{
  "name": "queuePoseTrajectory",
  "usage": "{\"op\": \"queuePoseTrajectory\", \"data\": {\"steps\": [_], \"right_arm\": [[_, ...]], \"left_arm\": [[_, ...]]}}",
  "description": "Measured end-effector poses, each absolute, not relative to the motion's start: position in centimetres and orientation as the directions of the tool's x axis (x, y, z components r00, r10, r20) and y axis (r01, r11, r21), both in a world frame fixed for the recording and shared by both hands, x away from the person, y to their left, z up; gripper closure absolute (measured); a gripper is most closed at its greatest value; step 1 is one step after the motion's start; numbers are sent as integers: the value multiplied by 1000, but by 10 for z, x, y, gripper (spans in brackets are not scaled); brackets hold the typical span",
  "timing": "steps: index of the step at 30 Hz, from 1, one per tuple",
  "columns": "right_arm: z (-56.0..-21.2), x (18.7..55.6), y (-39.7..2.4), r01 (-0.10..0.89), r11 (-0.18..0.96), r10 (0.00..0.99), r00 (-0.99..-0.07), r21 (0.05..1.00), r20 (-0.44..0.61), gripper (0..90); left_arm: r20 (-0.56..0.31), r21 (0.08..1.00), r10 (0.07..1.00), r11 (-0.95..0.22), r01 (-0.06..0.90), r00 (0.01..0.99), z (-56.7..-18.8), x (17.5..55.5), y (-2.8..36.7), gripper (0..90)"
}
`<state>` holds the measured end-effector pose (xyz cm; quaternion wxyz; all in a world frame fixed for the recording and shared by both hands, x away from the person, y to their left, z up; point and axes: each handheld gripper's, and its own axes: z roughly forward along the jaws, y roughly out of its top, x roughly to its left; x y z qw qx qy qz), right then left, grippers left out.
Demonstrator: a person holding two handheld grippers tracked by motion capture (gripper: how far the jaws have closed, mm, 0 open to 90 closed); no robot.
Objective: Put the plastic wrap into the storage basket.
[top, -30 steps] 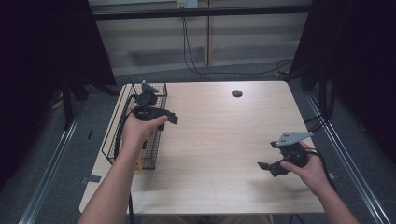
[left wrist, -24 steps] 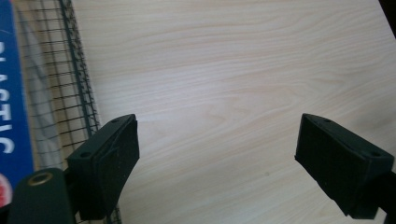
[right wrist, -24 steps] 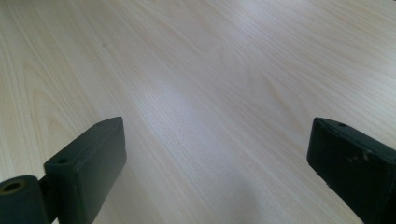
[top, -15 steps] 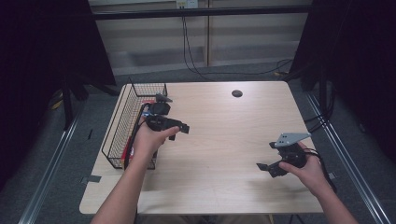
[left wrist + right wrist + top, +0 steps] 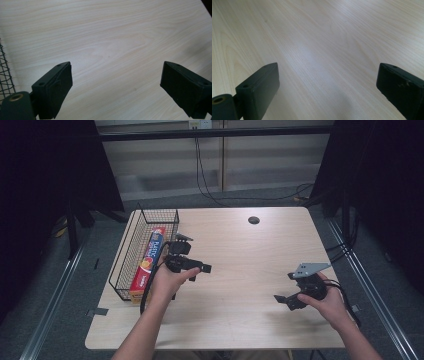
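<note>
In the high view, a long box (image 5: 149, 262) of plastic wrap is seen lying in a wire basket (image 5: 126, 251) at the left of the frame. The left gripper (image 5: 192, 268) is held just right of the basket, near the box but not touching it. Its jaws have just been opening and are seen wide apart, with only bare table (image 5: 112, 37) between them. The right gripper (image 5: 287, 301) is held at the lower right, well apart from the box, jaws wide apart over bare wood.
</note>
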<state>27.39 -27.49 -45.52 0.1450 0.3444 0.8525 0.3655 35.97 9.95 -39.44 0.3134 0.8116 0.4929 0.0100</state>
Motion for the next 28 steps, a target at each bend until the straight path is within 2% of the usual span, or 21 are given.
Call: {"op": "queuePoseTrajectory", "data": {"steps": [21, 28], "right_arm": [[-460, 275, -274, 477, 506, 684, -729, 719, 2, 45], [-469, 276, -272, 482, 514, 688, -726, 709, -6, 38]], "left_arm": [[-312, 558, 757, -343, 756, 574, -432, 338, 85, 93], [-290, 530, 730, -416, 739, 619, -437, 334, 77, 69]]}}
